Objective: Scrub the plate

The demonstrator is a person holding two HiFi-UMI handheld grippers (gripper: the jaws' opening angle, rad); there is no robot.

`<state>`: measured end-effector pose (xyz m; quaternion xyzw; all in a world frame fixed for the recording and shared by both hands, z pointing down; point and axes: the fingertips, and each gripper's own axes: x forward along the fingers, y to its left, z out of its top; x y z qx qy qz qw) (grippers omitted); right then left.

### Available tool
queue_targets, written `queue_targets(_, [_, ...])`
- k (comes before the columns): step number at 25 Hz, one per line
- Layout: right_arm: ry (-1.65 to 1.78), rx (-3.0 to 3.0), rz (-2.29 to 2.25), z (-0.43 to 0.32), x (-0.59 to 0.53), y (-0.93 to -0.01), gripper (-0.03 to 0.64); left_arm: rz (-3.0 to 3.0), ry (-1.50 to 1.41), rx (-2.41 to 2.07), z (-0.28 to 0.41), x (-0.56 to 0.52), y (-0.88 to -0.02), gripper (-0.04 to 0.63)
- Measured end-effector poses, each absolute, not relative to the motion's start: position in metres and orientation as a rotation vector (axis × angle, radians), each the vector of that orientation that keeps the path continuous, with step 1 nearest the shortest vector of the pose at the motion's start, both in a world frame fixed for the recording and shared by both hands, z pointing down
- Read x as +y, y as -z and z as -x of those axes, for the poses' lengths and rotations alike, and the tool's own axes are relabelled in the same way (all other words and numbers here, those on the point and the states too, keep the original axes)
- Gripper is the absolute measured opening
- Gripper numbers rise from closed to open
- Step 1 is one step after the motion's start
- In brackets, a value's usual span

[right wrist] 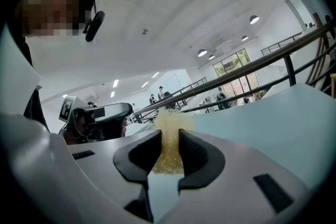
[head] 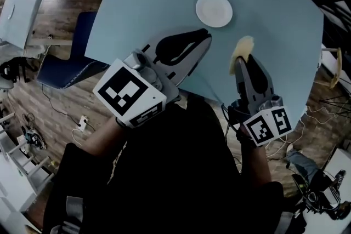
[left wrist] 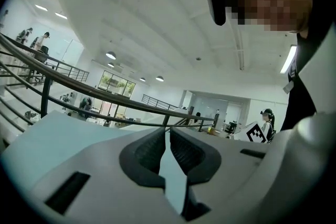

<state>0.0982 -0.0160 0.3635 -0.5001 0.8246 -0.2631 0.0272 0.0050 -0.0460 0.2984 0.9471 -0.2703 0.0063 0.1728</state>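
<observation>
A small white plate (head: 214, 10) lies flat on the light blue table (head: 274, 3), toward its far side. My left gripper (head: 204, 35) is held over the table just near-left of the plate, shut with nothing between its jaws (left wrist: 167, 132). My right gripper (head: 241, 63) hovers right of it, shut on a yellow sponge (head: 242, 51), which sticks out past the jaws toward the plate. In the right gripper view the sponge (right wrist: 169, 141) fills the gap between the pads, with the left gripper (right wrist: 102, 113) beyond it. Neither gripper view shows the plate.
A blue chair (head: 71, 66) stands at the table's left edge on the wooden floor. Another pale table (head: 27, 0) is at the far left. Cables and gear lie on the floor at both lower corners. A dark railing (left wrist: 79, 102) crosses behind the table.
</observation>
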Motion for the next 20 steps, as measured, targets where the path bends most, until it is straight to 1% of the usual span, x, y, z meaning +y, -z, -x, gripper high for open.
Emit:
queue_targets(3, [0.707,2.588,1.559,-0.087,-0.014,-0.350,0.106,-2.725,0.039,-0.758,-0.010,-0.042,-0.287,0.038])
queue_targets(8, [0.579,2.612,1.584,-0.082,0.006,-0.336,0.106,-2.733,-0.015,-0.722,-0.010,-0.023,-0.295,0.037])
queue_targets(10, [0.557,2.603,1.605,-0.089,0.012,-0.334,0.106,-2.728,-0.059,-0.697,-0.013,-0.018,-0.302,0.038])
queue_targets(20, [0.533,2.540,1.671,-0.115,0.025,-0.326,0.106,-2.752,-0.038,-0.695,-0.032,-0.022,-0.294,0.038])
